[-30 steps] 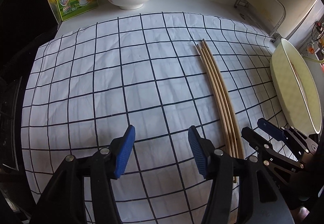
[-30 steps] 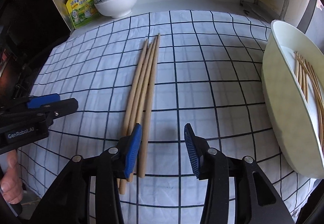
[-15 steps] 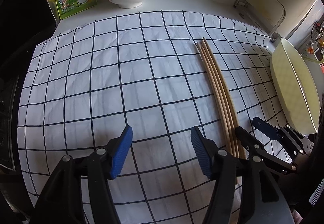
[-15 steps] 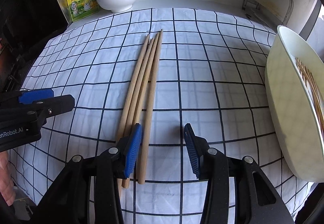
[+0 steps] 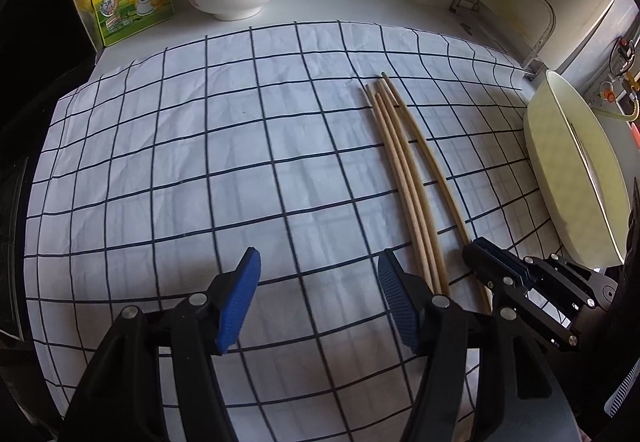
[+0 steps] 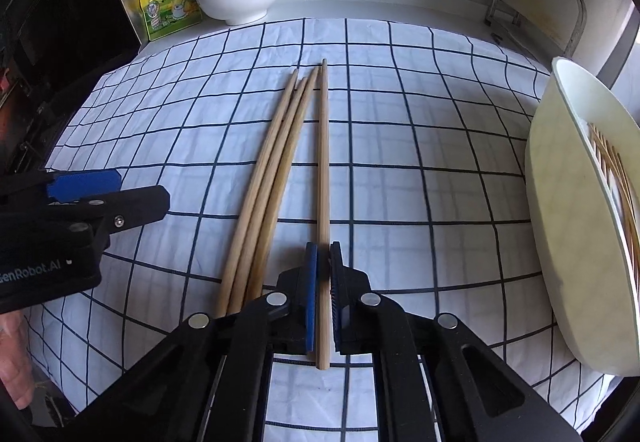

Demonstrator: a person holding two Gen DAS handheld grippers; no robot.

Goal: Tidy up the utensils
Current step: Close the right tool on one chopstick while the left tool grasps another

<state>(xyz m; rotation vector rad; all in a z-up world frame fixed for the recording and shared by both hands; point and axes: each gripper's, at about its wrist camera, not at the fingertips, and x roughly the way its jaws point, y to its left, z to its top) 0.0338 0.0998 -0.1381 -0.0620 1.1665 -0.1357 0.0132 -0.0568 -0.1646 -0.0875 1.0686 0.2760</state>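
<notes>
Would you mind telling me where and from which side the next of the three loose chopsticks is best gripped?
Grip the rightmost of the three chopsticks at its thick near end, coming from the near side along its length. That side faces open cloth, so a finger fits beside it.

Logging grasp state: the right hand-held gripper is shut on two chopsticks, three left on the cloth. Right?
Not quite. The right wrist view shows the right hand-held gripper shut on one chopstick; three chopsticks lie on the cloth.

Tan chopsticks (image 6: 280,166) lie on a white cloth (image 6: 400,130) gridded in dark blue.
</notes>
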